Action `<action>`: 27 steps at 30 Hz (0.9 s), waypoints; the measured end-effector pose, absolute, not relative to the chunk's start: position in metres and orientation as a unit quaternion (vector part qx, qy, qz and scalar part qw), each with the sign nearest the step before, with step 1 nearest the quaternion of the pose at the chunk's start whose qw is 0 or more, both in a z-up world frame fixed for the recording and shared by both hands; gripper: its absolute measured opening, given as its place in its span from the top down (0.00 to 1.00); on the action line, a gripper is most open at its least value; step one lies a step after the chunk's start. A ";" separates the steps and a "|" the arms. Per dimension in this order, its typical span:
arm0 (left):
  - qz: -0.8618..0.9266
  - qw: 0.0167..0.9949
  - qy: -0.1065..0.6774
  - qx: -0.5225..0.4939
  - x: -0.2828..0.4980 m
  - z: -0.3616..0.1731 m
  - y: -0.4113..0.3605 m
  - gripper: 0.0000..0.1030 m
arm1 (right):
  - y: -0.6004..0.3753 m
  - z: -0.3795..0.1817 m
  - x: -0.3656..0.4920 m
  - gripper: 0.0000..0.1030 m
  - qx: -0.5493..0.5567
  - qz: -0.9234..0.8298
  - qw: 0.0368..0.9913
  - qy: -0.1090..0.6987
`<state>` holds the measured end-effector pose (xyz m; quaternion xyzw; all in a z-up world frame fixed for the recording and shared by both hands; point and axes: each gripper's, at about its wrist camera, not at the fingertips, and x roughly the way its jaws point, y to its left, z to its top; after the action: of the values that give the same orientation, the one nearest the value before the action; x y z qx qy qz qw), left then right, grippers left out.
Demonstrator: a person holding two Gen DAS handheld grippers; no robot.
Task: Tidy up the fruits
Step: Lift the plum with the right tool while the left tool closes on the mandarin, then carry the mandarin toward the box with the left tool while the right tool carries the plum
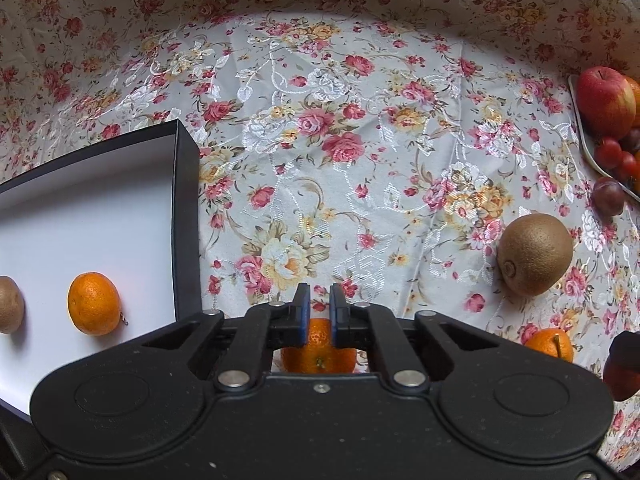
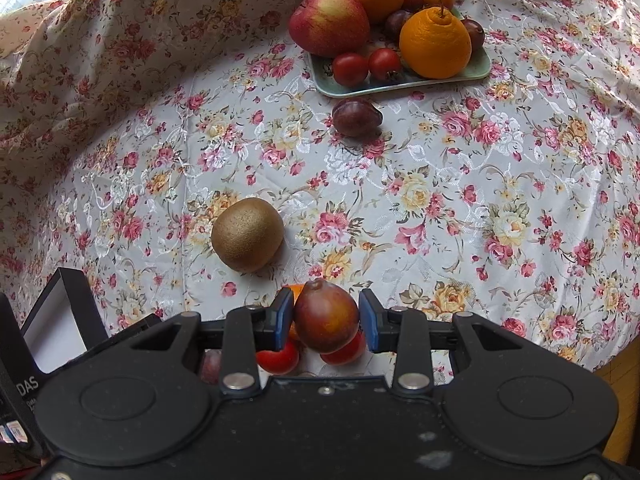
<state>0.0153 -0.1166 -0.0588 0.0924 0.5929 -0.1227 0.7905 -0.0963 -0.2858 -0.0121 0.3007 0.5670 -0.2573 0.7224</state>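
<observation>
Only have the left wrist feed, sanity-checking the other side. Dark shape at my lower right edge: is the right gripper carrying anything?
Observer: Yes. The right gripper is shut on a dark red-brown plum.
Operator: Anything under it?
Observer: Two small red tomatoes lie on the floral cloth below the plum.
Operator: The pale green tray is cut off at my right edge. What's on it past the red apple?
Observer: A large orange with a knobbed top and stem sits at the tray's front right.
</observation>
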 end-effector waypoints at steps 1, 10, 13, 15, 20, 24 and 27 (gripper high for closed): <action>-0.125 0.792 0.591 0.091 0.015 -0.057 -0.118 0.88 | -0.286 -0.011 -0.096 0.64 0.301 -0.257 0.723 0.566; -0.127 0.791 0.588 0.117 0.008 -0.055 -0.119 0.48 | -0.291 -0.008 -0.101 0.64 0.311 -0.263 0.720 0.561; -0.128 0.794 0.585 0.109 0.007 -0.051 -0.115 0.46 | -0.291 -0.005 -0.101 0.64 0.317 -0.260 0.721 0.559; -0.136 0.794 0.584 0.106 0.007 -0.048 -0.115 0.45 | -0.289 -0.003 -0.100 0.64 0.316 -0.255 0.725 0.557; -0.139 0.790 0.585 0.125 0.000 -0.051 -0.119 0.42 | -0.289 -0.001 -0.101 0.64 0.312 -0.251 0.729 0.556; -0.137 0.781 0.594 0.133 -0.004 -0.057 -0.118 0.42 | -0.292 0.000 -0.104 0.64 0.319 -0.253 0.727 0.553; -0.133 0.773 0.607 0.126 -0.003 -0.062 -0.115 0.42 | -0.292 0.003 -0.105 0.64 0.323 -0.255 0.727 0.549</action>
<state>-0.0031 -0.1148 -0.0620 0.1256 0.6073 -0.1329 0.7731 -0.1047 -0.2923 0.0025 0.3226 0.5493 -0.2554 0.7273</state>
